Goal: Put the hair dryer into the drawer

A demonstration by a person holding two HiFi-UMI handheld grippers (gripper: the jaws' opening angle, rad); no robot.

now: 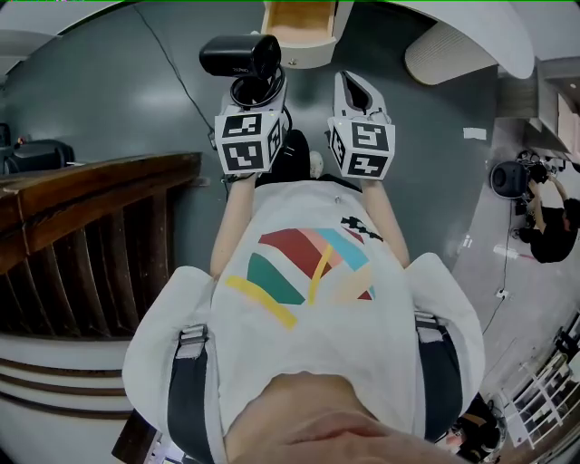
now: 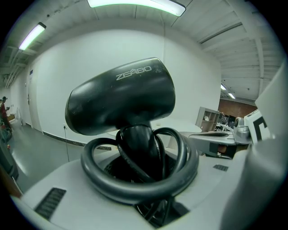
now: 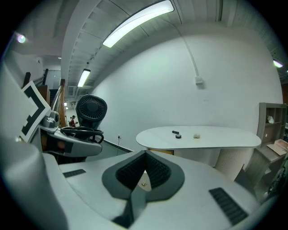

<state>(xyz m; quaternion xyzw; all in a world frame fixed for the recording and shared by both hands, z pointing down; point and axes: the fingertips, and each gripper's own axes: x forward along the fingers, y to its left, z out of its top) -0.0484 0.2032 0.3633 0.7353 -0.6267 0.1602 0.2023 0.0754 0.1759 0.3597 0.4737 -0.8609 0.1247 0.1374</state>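
A black hair dryer (image 1: 237,54) stands upright in my left gripper (image 1: 252,98), whose jaws are shut on its handle and the coiled black cord (image 2: 139,182). In the left gripper view the dryer's body (image 2: 121,96) fills the middle above the left gripper (image 2: 145,173). My right gripper (image 1: 355,92) is level with it on the right, its pads meeting at the tip with nothing between them; the right gripper view shows the right gripper (image 3: 145,158) the same way. An open drawer (image 1: 299,25) with a wooden bottom lies just ahead on the floor side.
A dark wooden stair railing (image 1: 100,208) runs along the left. A white oval table (image 3: 198,137) with three small things on it stands ahead to the right. A person (image 1: 553,227) with camera gear crouches at the far right.
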